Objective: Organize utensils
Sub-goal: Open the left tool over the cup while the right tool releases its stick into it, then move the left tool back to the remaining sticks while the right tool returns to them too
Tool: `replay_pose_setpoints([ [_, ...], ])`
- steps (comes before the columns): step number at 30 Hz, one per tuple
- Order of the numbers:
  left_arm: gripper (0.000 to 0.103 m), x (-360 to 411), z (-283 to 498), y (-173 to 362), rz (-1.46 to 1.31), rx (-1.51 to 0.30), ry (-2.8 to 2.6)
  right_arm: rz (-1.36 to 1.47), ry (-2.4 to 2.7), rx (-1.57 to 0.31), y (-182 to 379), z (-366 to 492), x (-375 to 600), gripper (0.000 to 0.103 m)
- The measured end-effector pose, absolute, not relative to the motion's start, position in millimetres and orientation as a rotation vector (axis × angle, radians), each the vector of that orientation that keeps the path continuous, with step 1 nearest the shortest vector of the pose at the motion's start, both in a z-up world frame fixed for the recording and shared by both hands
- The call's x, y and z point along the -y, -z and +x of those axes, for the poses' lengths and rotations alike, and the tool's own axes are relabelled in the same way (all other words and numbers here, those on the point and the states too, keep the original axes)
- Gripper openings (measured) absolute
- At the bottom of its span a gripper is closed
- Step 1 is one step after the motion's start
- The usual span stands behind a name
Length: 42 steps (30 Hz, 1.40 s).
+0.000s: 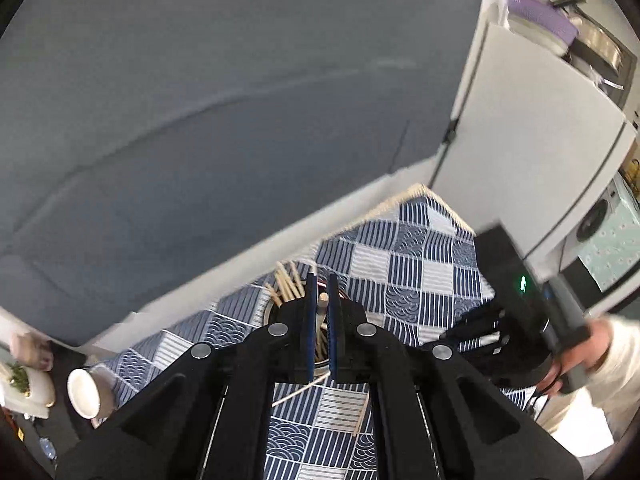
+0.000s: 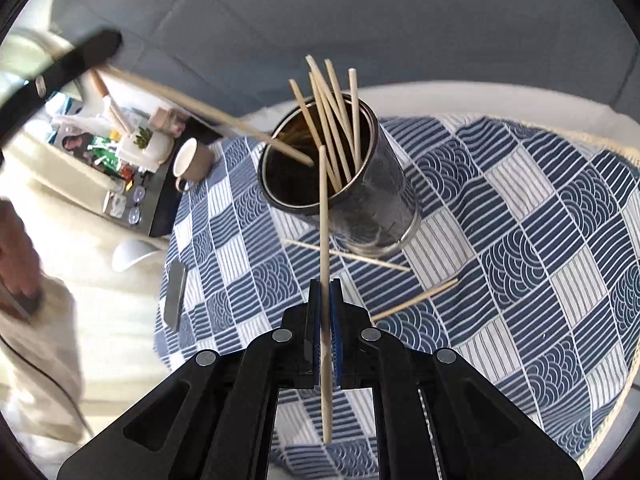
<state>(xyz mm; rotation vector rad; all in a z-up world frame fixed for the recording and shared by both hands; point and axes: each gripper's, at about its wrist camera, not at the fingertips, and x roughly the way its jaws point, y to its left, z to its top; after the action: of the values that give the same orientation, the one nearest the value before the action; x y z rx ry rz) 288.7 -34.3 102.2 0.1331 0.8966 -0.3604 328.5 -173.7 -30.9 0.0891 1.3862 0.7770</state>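
A steel cup stands on the blue-and-white checked cloth with several wooden chopsticks leaning in it. My right gripper is shut on one chopstick whose far tip hangs over the cup's mouth. At the upper left of the right wrist view, my left gripper is blurred and holds a long chopstick that slants down into the cup. The left wrist view has the left gripper shut on that chopstick above the cup. Two loose chopsticks lie on the cloth.
A beige mug lies on its side at the cloth's left edge, beside a white planter and clutter. A flat grey object rests near the cloth's left border. A hand holds the right gripper's body. A white cabinet stands behind.
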Motion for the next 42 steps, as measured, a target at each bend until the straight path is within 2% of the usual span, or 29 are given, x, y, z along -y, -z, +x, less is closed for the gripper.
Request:
replay_pose_setpoints([
  [7, 0.005, 26.1, 303.2, -58.0, 0.064, -0.954, 0.401, 0.096, -0.745, -1.512, 26.1, 371.1, 160.1, 0.005],
  [12, 0.005, 20.0, 307.3, -45.5, 0.038, -0.959, 0.403, 0.08, -0.703, -1.561, 29.3, 404.8, 146.5, 0.005],
  [13, 0.006, 19.0, 307.1, -43.6, 0.029, -0.962, 0.406, 0.07, -0.698, -1.566, 30.7, 410.5, 142.8, 0.008],
  [15, 0.011, 14.5, 306.1, -40.8, 0.031, -0.965, 0.402, 0.029, -0.682, -1.55, 31.4, 420.8, 134.3, 0.009],
  [17, 0.028, 11.9, 302.9, -38.0, 0.046, -0.969, 0.395, 0.031, -0.693, -1.533, 30.4, 426.7, 128.5, 0.01],
  [18, 0.045, 10.0, 300.2, -36.8, 0.057, -0.967, 0.381, 0.032, -0.697, -1.518, 28.2, 428.8, 126.5, 0.016],
  [19, 0.052, 7.6, 297.2, -36.4, 0.066, -0.96, 0.366, 0.035, -0.703, -1.496, 24.7, 430.1, 126.4, 0.046],
  [20, 0.063, 4.1, 293.9, -36.6, 0.068, -0.95, 0.353, 0.031, -0.701, -1.471, 21.0, 430.5, 127.9, 0.066],
  [21, 0.066, 0.8, 292.0, -37.2, 0.066, -0.943, 0.347, 0.026, -0.697, -1.439, 17.3, 430.4, 130.4, 0.089],
  [23, 0.075, -7.9, 287.1, -35.6, 0.052, -0.944, 0.325, 0.023, -0.692, -1.378, 8.9, 429.4, 138.0, 0.087],
  [24, 0.085, -10.9, 285.7, -34.5, 0.049, -0.945, 0.316, 0.039, -0.699, -1.369, 6.8, 430.0, 143.8, 0.087],
  [25, 0.091, -15.2, 284.3, -31.9, 0.047, -0.945, 0.301, 0.049, -0.693, -1.363, 5.3, 430.6, 150.8, 0.087],
  [31, 0.095, -45.6, 269.5, -0.5, -0.016, -0.998, 0.208, -0.003, -0.533, -1.229, 15.7, 422.1, 207.7, 0.091],
  [34, 0.096, -62.5, 258.8, 31.0, -0.044, -1.064, 0.153, -0.064, -0.37, -1.189, 54.5, 409.6, 243.7, 0.091],
  [38, 0.096, -76.1, 240.2, 72.0, -0.051, -1.154, 0.107, -0.14, -0.225, -1.237, 119.8, 388.3, 283.0, 0.091],
  [42, 0.096, -80.8, 221.6, 101.6, -0.037, -1.201, 0.064, -0.157, -0.175, -1.235, 152.0, 365.3, 305.9, 0.09],
])
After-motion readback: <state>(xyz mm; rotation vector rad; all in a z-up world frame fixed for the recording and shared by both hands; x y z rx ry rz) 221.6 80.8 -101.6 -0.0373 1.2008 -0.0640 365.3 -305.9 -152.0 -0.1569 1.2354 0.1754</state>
